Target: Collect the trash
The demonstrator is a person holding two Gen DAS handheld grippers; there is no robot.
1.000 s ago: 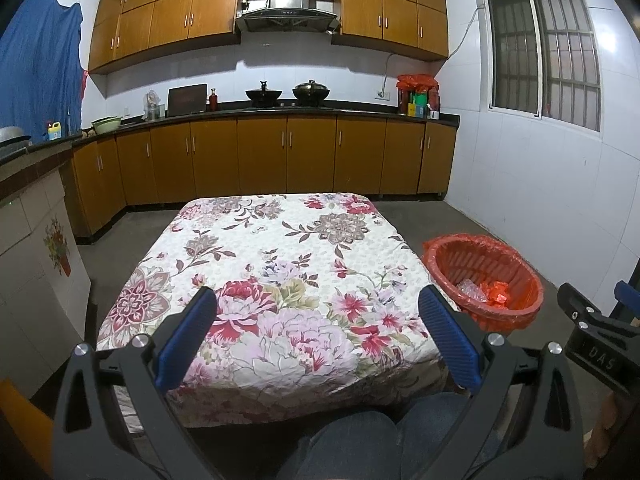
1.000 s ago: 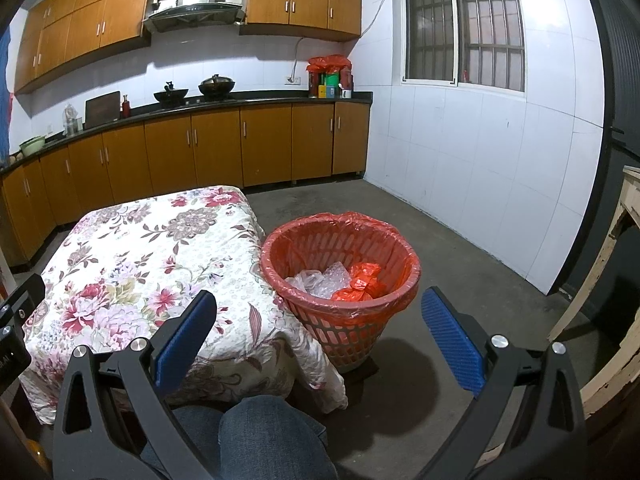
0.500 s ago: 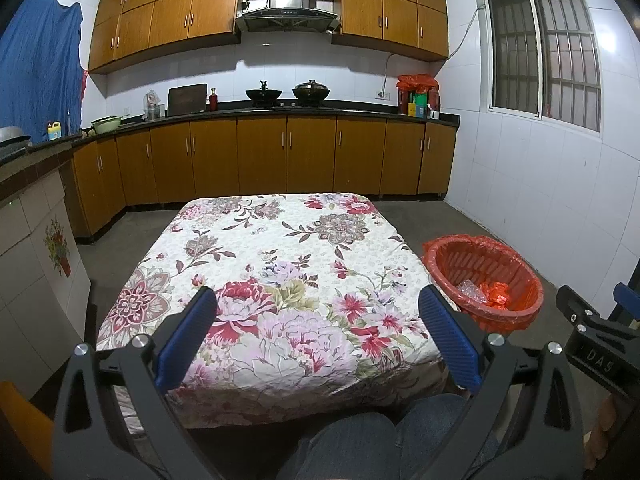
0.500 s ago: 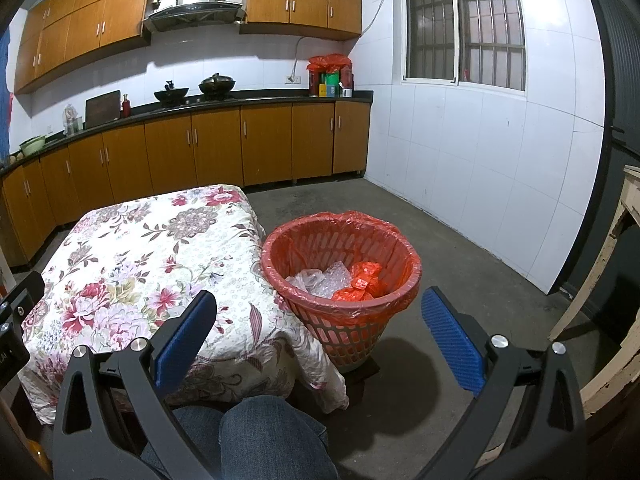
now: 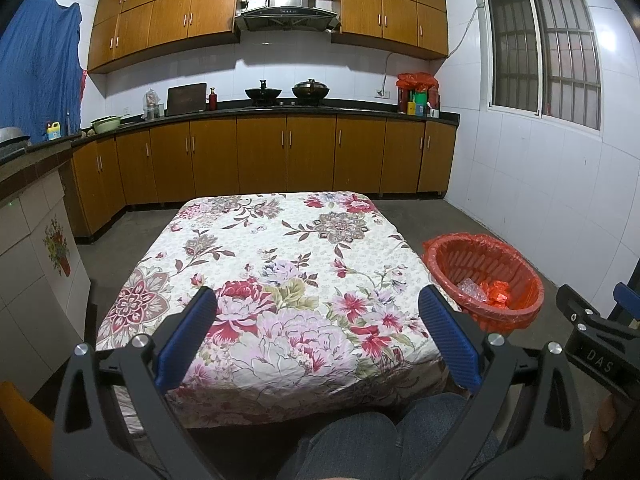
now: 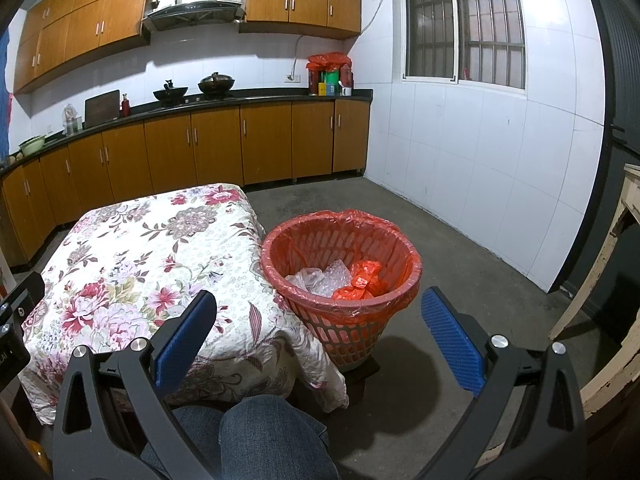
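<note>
A red plastic waste basket (image 6: 352,320) with a red liner stands on the floor at the table's right side; it also shows in the left wrist view (image 5: 516,308). Inside lie clear crumpled plastic (image 6: 320,278) and a red crumpled bag (image 6: 362,282). My left gripper (image 5: 318,312) is open and empty, held above the near edge of the floral tablecloth (image 5: 280,264). My right gripper (image 6: 318,312) is open and empty, held near the basket's front. I see no loose trash on the cloth.
Wooden kitchen cabinets (image 5: 260,156) with a dark counter run along the back and left walls. A white tiled wall (image 6: 480,160) stands at the right. A worn wooden frame (image 6: 600,280) is at the far right. The person's knees (image 6: 256,436) are below the grippers.
Both views have shifted only slightly. Both grippers stay open and empty, and the basket and table have not moved.
</note>
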